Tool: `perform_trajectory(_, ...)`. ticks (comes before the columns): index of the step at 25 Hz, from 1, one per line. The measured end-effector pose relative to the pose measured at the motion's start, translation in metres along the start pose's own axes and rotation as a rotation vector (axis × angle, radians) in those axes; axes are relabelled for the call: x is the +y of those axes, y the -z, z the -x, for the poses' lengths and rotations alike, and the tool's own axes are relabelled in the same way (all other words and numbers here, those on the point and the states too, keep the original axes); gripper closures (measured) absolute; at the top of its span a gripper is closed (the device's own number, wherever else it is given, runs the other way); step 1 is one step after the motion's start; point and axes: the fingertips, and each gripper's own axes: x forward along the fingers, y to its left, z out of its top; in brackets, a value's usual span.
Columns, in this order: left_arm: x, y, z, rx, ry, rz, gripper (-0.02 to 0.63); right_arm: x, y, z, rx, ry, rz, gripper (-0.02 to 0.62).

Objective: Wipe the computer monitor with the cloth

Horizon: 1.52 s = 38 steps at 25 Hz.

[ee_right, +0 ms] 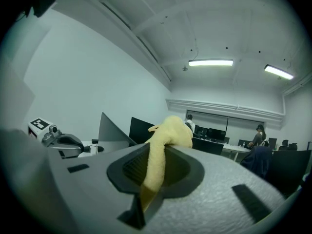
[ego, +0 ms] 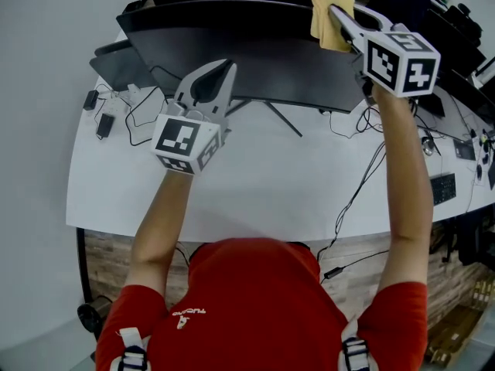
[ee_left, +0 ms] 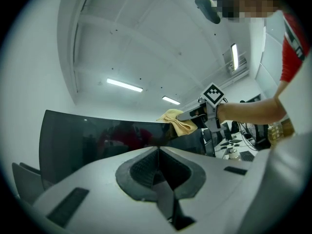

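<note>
A wide curved black monitor (ego: 255, 60) stands at the back of the white desk; its dark screen (ee_left: 97, 135) fills the left gripper view. My right gripper (ego: 339, 15) is shut on a yellow cloth (ego: 329, 10), held at the monitor's top edge near its right end. The cloth (ee_right: 163, 145) bunches out between the jaws in the right gripper view, and the cloth (ee_left: 178, 121) shows against the screen's upper edge from the left. My left gripper (ego: 226, 69) is shut and empty, low in front of the screen, left of the stand.
The white desk (ego: 255, 184) carries the monitor's stand legs (ego: 271, 113), black cables (ego: 352, 192), and a power strip with adapters (ego: 108, 110) at the left. A second dark panel (ego: 116, 68) sits behind the monitor's left end. More desks and seated people (ee_right: 256, 138) fill the far room.
</note>
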Motion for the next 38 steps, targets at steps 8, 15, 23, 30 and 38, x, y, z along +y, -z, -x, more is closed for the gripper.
perform_trajectory(8,-0.039,0.007,-0.028,0.016,0.007,-0.003,0.595,-0.05,0.021,0.04,0.002,0.02,0.016,0.532)
perform_trajectory(15,-0.066,0.003,-0.044,0.016,0.016,-0.02,0.595,-0.087,0.035,0.07,0.0,0.045,0.01,0.532)
perform_trajectory(23,-0.092,0.01,-0.056,0.04,0.031,-0.023,0.595,-0.129,0.051,0.102,0.001,0.093,-0.013,0.532)
perform_trajectory(30,-0.098,0.017,-0.06,0.055,0.042,-0.019,0.595,-0.154,0.061,0.123,-0.001,0.14,-0.05,0.532)
perform_trajectory(38,-0.105,0.022,-0.065,0.069,0.073,-0.016,0.595,-0.174,0.069,0.143,-0.013,0.194,-0.104,0.532)
